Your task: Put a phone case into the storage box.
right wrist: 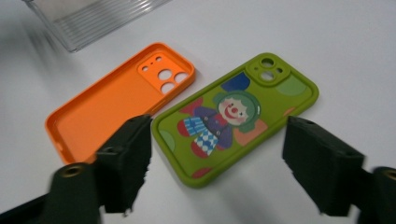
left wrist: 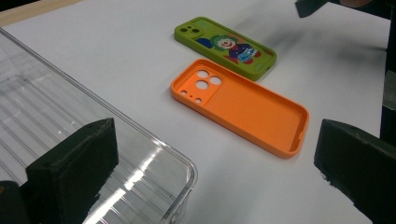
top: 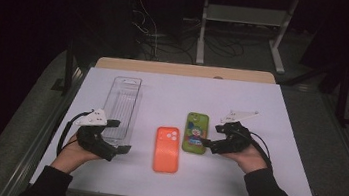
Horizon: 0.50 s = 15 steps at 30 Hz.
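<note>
White counter [top: 252, 188] carries an orange case [top: 166, 149] beside a green clown case [top: 196, 132]. Right gripper [top: 209, 143] spreads its fingers wide around the green one; left gripper [top: 123, 148] gapes at a clear tray [top: 122, 105].

A finely grained, matt inner face is shown by the orange soft-plastic phone case [left wrist: 243, 109]. A smooth, faintly satin finish is seen on the green clown-printed phone case [right wrist: 236, 116]. The long clear ribbed plastic tray [left wrist: 70, 135] is glossy, while the white worktop [top: 254, 173] looks matt and smooth.
</note>
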### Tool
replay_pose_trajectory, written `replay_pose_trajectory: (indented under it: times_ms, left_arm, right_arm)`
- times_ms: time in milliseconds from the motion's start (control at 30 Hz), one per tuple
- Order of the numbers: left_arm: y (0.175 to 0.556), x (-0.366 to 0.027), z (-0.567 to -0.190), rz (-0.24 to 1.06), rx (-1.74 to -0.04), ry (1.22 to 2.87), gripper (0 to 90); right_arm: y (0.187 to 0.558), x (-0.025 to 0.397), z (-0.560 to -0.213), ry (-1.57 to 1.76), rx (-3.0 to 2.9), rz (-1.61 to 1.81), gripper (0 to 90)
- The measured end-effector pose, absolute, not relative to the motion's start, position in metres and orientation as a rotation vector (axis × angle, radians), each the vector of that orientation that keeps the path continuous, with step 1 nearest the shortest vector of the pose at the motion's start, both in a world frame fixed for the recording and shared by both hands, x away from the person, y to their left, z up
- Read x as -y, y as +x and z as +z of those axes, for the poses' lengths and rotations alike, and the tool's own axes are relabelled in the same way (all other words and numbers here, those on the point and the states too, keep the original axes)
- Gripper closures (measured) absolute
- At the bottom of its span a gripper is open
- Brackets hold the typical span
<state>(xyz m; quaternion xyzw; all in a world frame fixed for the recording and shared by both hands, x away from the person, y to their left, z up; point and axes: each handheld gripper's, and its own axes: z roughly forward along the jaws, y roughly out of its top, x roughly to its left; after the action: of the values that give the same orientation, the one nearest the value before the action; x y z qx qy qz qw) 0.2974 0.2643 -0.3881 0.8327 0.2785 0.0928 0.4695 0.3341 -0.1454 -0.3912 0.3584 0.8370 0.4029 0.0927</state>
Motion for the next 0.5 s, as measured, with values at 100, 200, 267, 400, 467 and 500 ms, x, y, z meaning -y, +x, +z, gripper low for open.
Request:
replay_pose_trajectory:
  times_ms: [100,200,267,400,467,500]
  left_arm:
    - [0.297,-0.265,-0.387,0.230,-0.680,2.039,0.0]
    - [0.297,-0.266,-0.387,0.231,-0.686,2.048,0.0]
    - [0.298,-0.267,-0.388,0.232,-0.686,2.032,0.0]
    - [0.299,-0.268,-0.387,0.232,-0.683,2.038,0.0]
    - [0.299,-0.268,-0.387,0.230,-0.684,2.040,0.0]
    - [0.299,-0.267,-0.387,0.228,-0.686,2.038,0.0]
  right_arm:
    - [0.339,0.140,-0.389,1.072,-2.482,1.199,39.1]
    - [0.345,0.133,-0.388,1.058,-2.502,1.205,50.5]
    - [0.347,0.127,-0.389,1.067,-2.527,1.187,60.6]
    - [0.356,0.112,-0.395,1.050,-2.580,1.153,80.8]
    - [0.357,0.110,-0.395,1.054,-2.584,1.142,83.6]
    - [0.360,0.107,-0.396,1.053,-2.594,1.144,87.1]
